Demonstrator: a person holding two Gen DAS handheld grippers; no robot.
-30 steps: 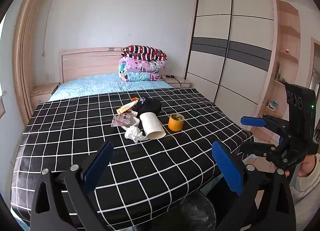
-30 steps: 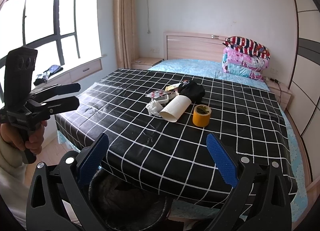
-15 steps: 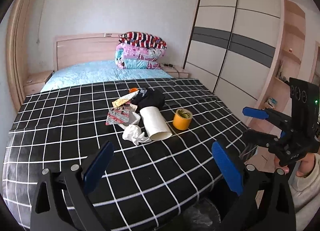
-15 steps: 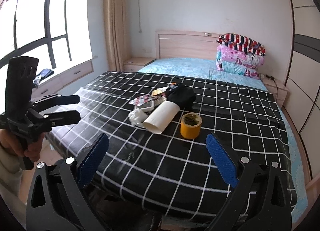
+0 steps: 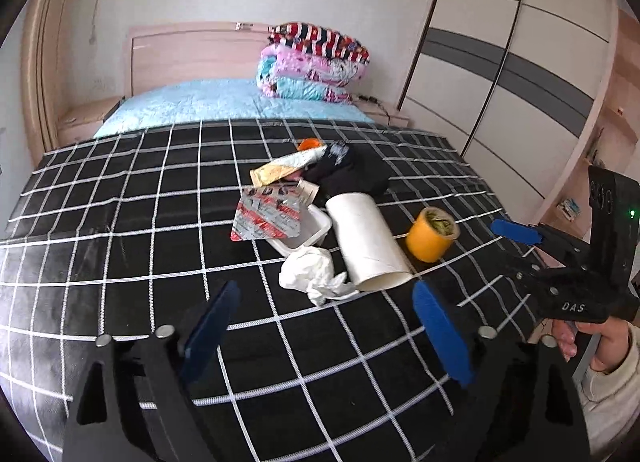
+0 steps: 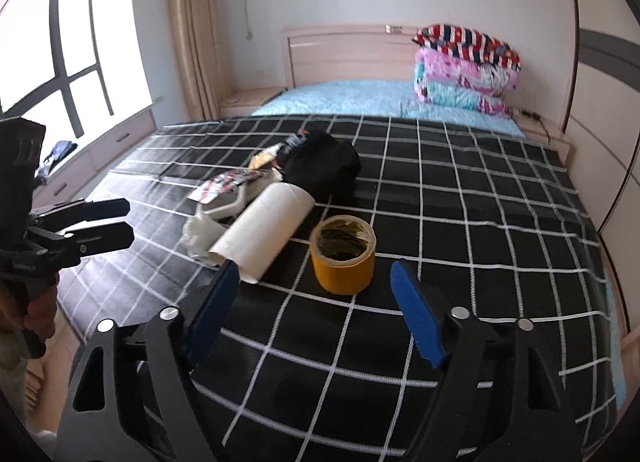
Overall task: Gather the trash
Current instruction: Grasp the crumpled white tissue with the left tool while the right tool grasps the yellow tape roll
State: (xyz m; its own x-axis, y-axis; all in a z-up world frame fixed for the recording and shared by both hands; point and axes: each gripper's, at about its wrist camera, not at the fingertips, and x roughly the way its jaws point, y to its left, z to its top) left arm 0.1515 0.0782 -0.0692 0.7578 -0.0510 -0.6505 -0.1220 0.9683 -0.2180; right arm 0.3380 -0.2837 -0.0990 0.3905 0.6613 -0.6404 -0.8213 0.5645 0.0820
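A bed takes up most of the room, its near part covered by a black cloth with a white grid, its far part pale blue, with a stack of folded quilts by the headboard and a sliding wardrobe to the right. The trash lies in a loose cluster near the middle of the checked cloth: a black bundle at the back, a white cardboard tube lying on its side, a white tray under a red-and-silver foil wrapper, a yellow roll of tape standing just beside the tube, and a crumpled tissue touching the tube's near end. The left gripper hovers before the tissue, jaws closing with nothing between them. The right gripper faces the tape roll, jaws also closing and empty.
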